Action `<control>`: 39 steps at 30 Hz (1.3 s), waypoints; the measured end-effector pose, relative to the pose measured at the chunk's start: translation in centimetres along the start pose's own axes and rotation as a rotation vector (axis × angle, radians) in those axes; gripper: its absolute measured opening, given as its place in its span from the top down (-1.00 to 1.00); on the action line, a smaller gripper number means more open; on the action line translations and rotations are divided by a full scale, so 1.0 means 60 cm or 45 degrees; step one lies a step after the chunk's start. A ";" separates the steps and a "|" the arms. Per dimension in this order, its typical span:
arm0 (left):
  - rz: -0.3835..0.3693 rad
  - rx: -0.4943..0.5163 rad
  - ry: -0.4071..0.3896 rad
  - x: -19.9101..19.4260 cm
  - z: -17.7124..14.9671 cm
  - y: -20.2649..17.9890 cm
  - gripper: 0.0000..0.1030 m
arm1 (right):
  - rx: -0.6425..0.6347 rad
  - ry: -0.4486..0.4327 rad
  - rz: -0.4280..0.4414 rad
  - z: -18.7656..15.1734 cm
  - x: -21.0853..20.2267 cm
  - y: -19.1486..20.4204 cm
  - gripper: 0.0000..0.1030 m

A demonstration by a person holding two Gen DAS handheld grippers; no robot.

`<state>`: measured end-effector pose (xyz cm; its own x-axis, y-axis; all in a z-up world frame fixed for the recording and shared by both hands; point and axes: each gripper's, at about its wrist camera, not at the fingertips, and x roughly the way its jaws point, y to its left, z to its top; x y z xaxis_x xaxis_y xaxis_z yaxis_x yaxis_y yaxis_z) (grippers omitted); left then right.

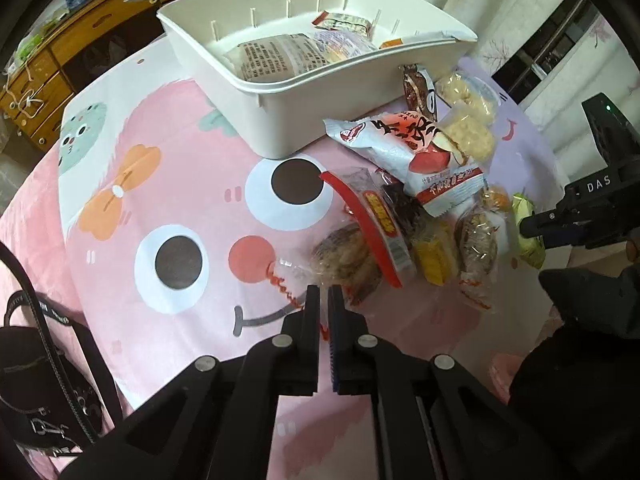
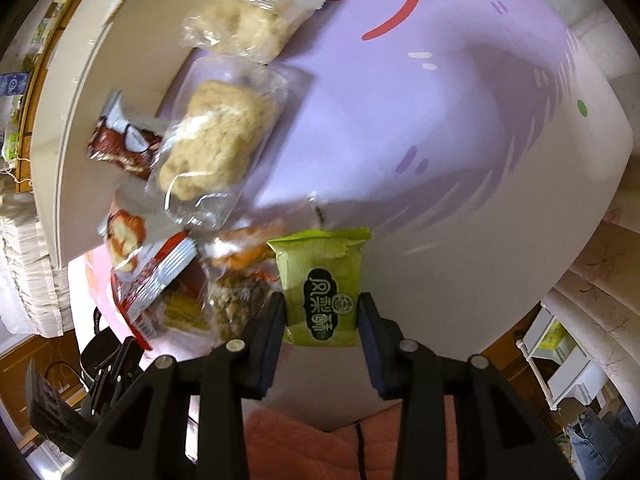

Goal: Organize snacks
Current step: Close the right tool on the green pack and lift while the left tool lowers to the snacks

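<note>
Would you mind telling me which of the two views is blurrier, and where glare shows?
Right wrist view: motion-smeared at the snack pile, though the green packet between the right tongs stays sharp. Left wrist view: crisp, with glare on clear wrappers.

White bin (image 1: 280, 92), pink cartoon-face cloth (image 1: 192, 208), lime-green snack packet (image 2: 324, 292), black grippers (image 2: 322, 312)

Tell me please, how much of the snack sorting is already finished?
Early stage. A few packets already lie in the white bin. The right gripper is closed on a green pastry packet. The left gripper is shut and empty. About ten snacks remain in the pile on the cloth beside the bin.
</note>
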<state>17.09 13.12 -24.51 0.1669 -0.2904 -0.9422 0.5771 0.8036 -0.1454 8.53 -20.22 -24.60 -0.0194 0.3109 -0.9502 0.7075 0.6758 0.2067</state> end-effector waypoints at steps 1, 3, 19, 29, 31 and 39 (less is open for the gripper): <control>-0.006 -0.010 -0.002 -0.005 -0.002 0.002 0.96 | -0.007 -0.013 0.003 -0.007 -0.004 0.003 0.30; -0.032 -0.020 -0.014 -0.009 -0.004 -0.002 0.96 | -0.018 -0.040 0.008 -0.020 -0.008 0.009 0.30; -0.022 -0.101 0.023 0.037 0.005 -0.023 0.45 | -0.051 -0.196 -0.026 -0.135 -0.046 0.010 0.30; -0.065 -0.211 0.030 0.060 0.025 -0.014 0.08 | 0.009 -0.178 -0.051 -0.135 -0.052 -0.034 0.30; -0.056 -0.205 0.033 0.063 0.031 -0.020 -0.01 | 0.005 -0.175 -0.051 -0.136 -0.053 -0.042 0.30; -0.015 -0.225 0.040 0.078 0.059 -0.039 -0.25 | 0.002 -0.150 -0.041 -0.108 -0.049 -0.057 0.30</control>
<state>19.33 8.03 -27.50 0.1348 -0.2861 -0.9487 0.4288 0.8800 -0.2044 1.59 -19.08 -20.98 0.0404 0.2084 -0.9772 0.7087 0.6835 0.1750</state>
